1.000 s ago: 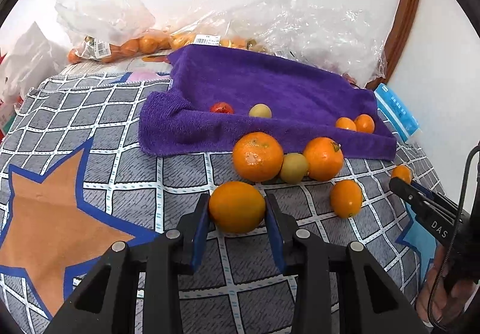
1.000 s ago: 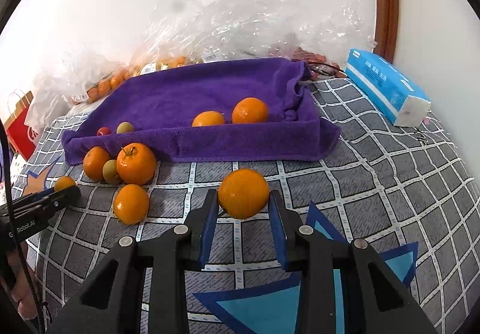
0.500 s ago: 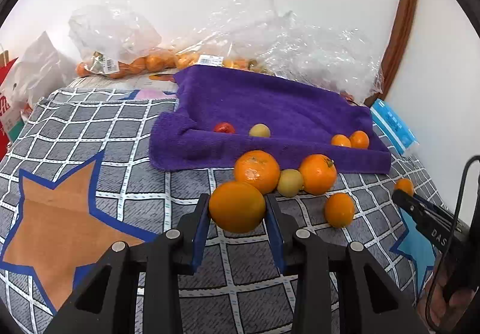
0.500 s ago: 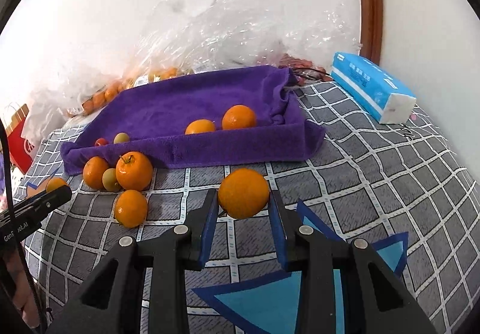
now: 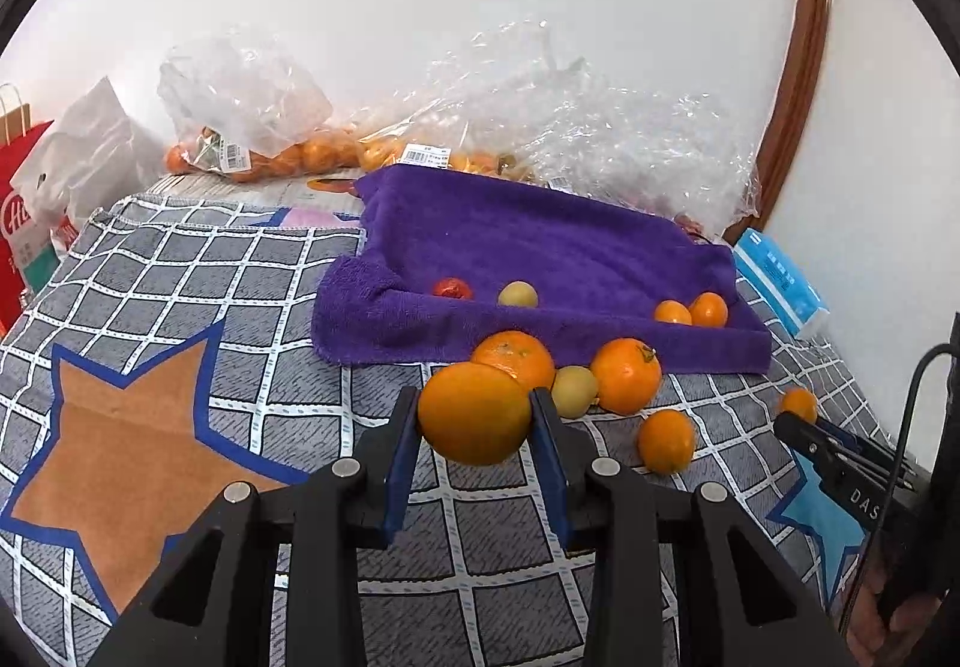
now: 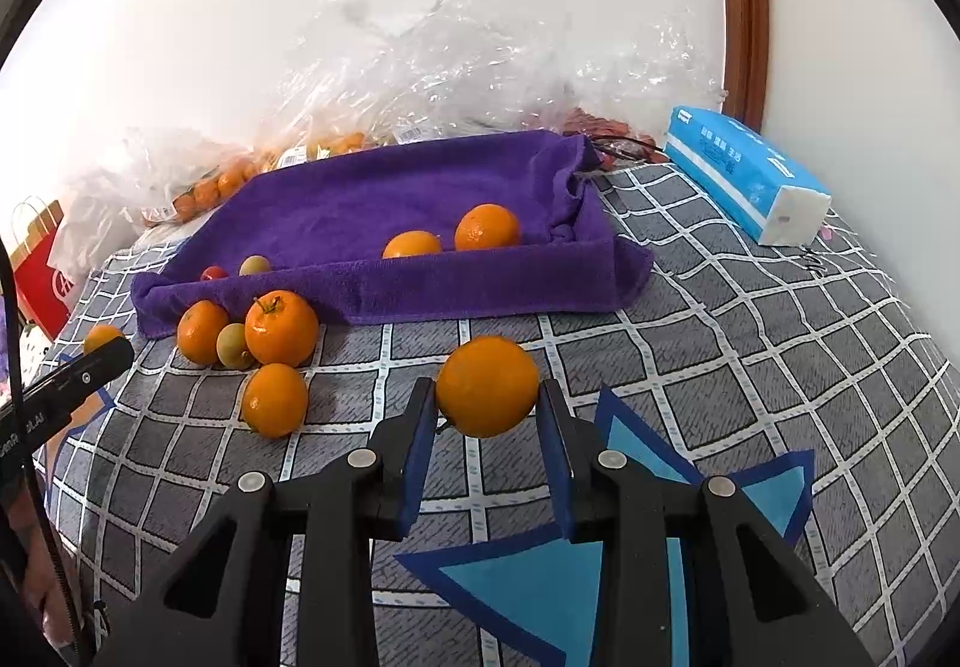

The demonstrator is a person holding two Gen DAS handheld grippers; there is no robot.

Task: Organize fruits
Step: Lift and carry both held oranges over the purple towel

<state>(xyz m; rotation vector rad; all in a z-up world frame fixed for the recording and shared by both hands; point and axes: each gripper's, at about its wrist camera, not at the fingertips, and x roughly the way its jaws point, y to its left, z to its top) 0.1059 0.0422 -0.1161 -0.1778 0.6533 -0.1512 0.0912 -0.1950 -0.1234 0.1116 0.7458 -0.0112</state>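
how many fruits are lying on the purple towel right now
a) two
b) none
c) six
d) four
d) In the right wrist view the purple towel holds a red fruit, a yellow-green fruit and two oranges; the other loose fruits lie on the quilt or sit in the grippers.

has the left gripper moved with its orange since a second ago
Yes. The left gripper has lifted its orange off the quilt: the fruit now overlaps the loose orange in front of the purple towel, where earlier it sat below it.
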